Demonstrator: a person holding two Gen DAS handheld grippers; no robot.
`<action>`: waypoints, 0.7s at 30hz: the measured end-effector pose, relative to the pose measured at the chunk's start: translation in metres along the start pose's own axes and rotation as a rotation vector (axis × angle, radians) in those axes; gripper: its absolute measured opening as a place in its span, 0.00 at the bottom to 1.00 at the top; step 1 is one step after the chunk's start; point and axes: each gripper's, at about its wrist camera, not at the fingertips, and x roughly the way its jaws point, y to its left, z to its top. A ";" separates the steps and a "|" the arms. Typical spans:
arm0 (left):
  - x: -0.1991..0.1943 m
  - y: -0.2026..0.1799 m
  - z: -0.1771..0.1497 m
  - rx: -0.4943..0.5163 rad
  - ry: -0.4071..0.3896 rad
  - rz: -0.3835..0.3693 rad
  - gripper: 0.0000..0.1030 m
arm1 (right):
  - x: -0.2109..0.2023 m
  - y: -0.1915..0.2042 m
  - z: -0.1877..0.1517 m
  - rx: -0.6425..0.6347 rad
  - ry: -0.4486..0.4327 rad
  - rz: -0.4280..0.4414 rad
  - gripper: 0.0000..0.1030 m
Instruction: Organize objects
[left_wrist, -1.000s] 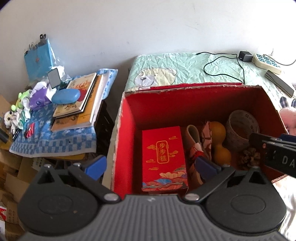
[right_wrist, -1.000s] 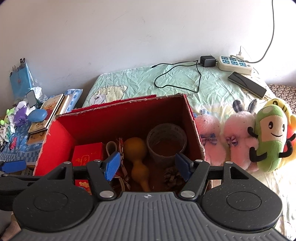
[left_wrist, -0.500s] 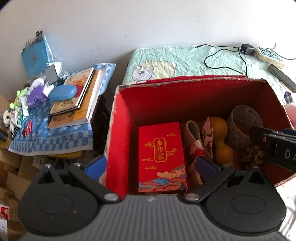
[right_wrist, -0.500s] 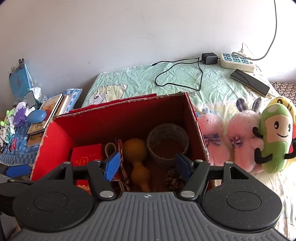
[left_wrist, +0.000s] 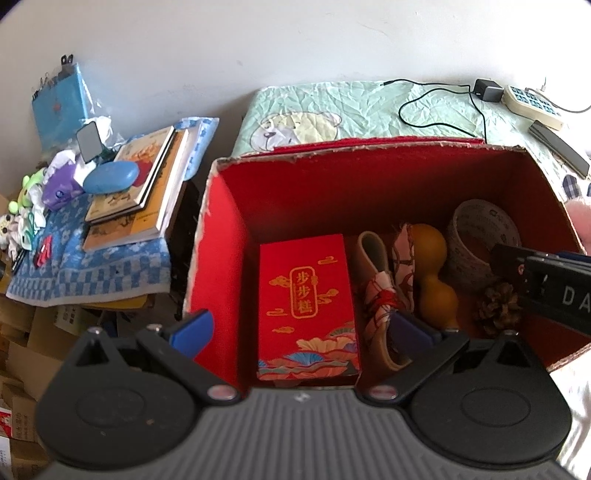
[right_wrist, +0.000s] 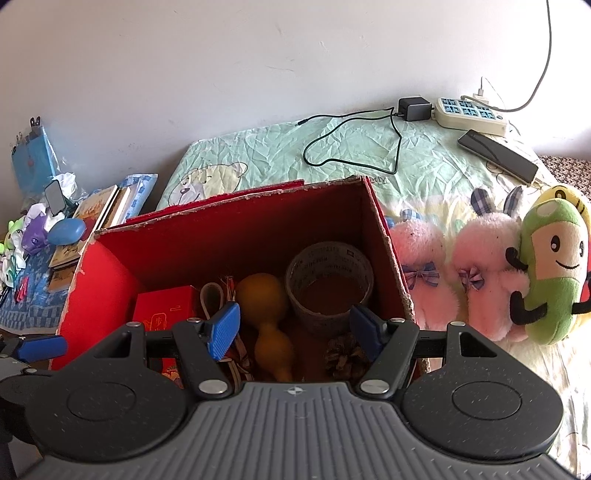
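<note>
While both tongs (left_wrist: 301, 330) (right_wrist: 295, 328) gape empty over red box (left_wrist: 218, 258), plush toys (right_wrist: 484, 277) flank right.

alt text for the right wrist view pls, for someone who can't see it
Open right tongs hover empty over an open red cardboard box holding a red printed gift box, a yellow-brown gourd, a wide tape roll and a pinecone. Pink plush toys lie beside it on a pale green bedspread.
</note>
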 end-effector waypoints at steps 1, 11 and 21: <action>0.000 0.000 0.000 -0.003 0.000 0.000 0.99 | 0.000 0.000 0.000 -0.001 -0.001 -0.001 0.67; 0.002 0.000 -0.003 -0.019 0.010 0.008 0.99 | -0.004 -0.003 -0.003 0.002 -0.010 -0.011 0.67; 0.002 -0.008 -0.004 0.014 0.002 0.018 0.99 | -0.004 -0.007 -0.004 0.015 -0.010 -0.009 0.67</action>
